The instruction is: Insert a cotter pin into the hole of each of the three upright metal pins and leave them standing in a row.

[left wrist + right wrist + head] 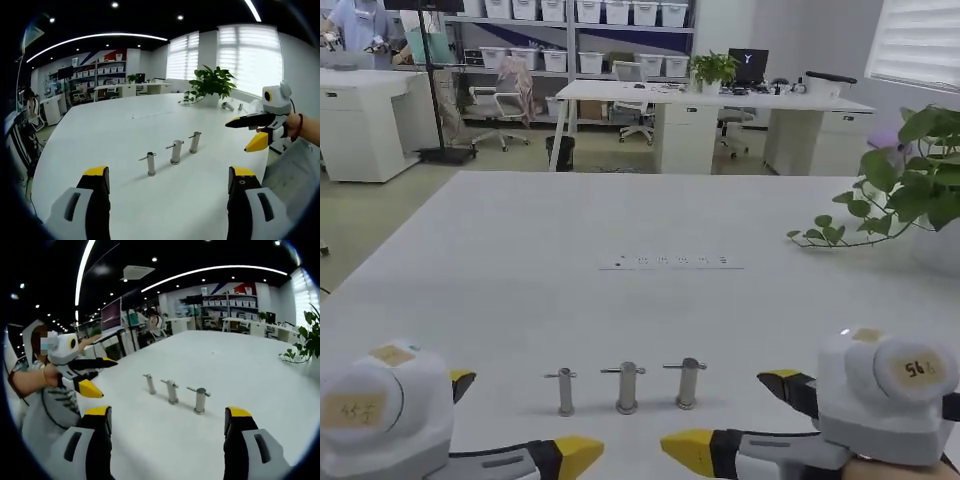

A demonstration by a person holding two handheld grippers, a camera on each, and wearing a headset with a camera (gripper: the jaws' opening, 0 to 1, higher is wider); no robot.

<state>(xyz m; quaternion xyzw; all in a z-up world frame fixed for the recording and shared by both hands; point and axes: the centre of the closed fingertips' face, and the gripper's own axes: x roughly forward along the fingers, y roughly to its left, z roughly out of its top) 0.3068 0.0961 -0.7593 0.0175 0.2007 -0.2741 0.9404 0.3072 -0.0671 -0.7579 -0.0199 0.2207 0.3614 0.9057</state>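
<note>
Three upright metal pins stand in a row on the white table [620,220]: left pin [565,392], middle pin [627,388], right pin [687,384]. Each has a thin cotter pin [612,370] sticking sideways through its top. The same row appears in the left gripper view [175,152] and in the right gripper view [172,391]. My left gripper [520,418] [169,175] is open, near and left of the row. My right gripper [732,412] [167,412] is open, near and right of it. Nothing is between either pair of jaws.
A leafy potted plant [910,190] overhangs the table's right side. A flush strip of sockets [670,262] lies in the table's middle, beyond the pins. Desks, chairs and shelves stand in the room behind.
</note>
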